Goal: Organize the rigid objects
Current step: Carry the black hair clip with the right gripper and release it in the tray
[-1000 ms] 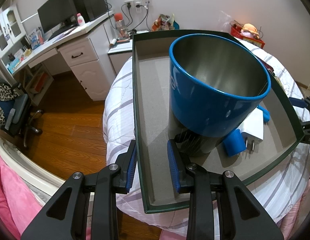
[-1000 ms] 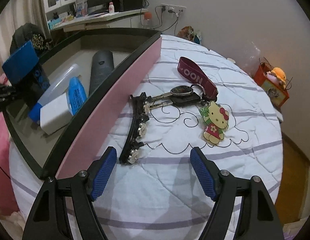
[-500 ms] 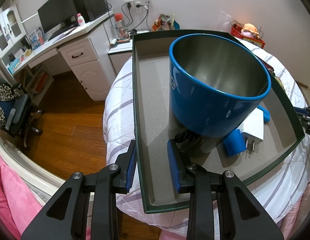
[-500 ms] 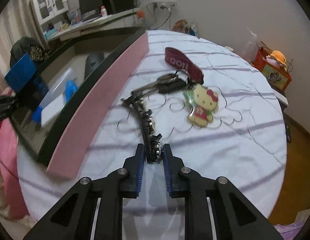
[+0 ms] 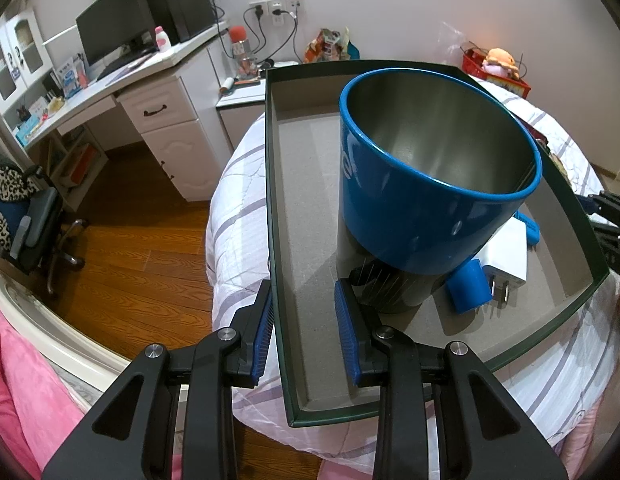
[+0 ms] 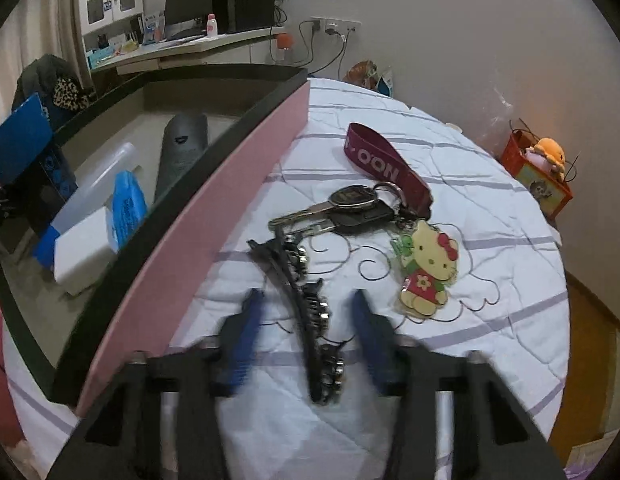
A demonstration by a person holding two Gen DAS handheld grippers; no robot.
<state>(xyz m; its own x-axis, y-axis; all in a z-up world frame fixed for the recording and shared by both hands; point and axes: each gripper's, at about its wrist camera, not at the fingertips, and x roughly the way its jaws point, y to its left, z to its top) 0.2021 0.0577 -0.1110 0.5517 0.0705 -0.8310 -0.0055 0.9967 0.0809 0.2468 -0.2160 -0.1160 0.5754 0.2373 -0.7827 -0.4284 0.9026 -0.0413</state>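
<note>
A black studded hair clip (image 6: pixel 306 300) lies on the white striped quilt beside a key bunch (image 6: pixel 350 204) with a maroon strap and a cat charm (image 6: pixel 426 276). My right gripper (image 6: pixel 306 320) straddles the clip's near half. Its jaws are opening, and the blurred pads stand clear of the clip on both sides. The dark green tray (image 5: pixel 276 240) holds a blue metal cup (image 5: pixel 410 216), a white charger (image 5: pixel 506 256) and a small blue cap. My left gripper (image 5: pixel 304 328) straddles the tray's left wall, with one pad against its outside and the other apart inside.
In the right wrist view the tray's pink outer wall (image 6: pixel 246 184) runs just left of the clip. Inside lie a dark grey remote (image 6: pixel 182 152), a clear bottle and a blue pack (image 6: pixel 128 204). A desk, drawers and wooden floor lie beyond the bed.
The right gripper came down and shut on the clip's near end, then its jaws parted again; the clip now lies a little shifted. The left gripper and the tray have not moved.
</note>
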